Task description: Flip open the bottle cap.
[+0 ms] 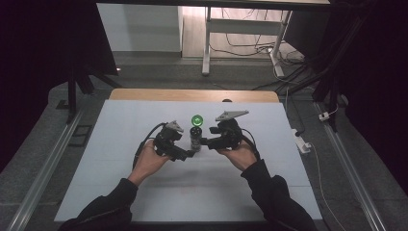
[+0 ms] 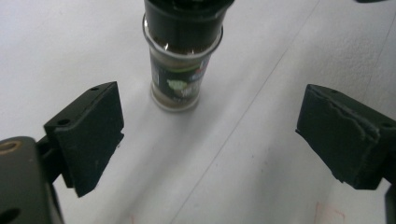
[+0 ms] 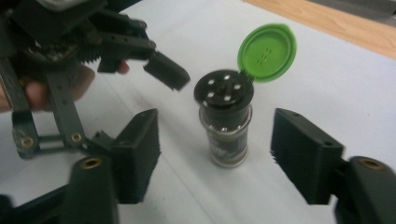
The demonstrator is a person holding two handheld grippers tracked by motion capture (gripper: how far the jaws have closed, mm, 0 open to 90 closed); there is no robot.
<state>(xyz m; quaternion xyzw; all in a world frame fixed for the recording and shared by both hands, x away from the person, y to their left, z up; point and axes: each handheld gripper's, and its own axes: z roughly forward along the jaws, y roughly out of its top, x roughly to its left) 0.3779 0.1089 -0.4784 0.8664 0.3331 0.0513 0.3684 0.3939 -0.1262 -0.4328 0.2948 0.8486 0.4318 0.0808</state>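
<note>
A small glass spice jar stands upright on the white table. Its black shaker top has holes and its green flip lid stands open. My left gripper sits just left of the jar and a little nearer. My right gripper is close on the jar's right. In the left gripper view the jar stands beyond the left gripper, whose wide-apart pads hold nothing. In the right gripper view the jar with its lid stands just ahead of the right gripper, whose pads stand apart from it. The left gripper hangs beside the jar.
A wooden strip runs along the table's far edge. Beyond it are desk legs and loose cables on the floor. A white power strip lies off the table's right side. A metal rail runs along the left.
</note>
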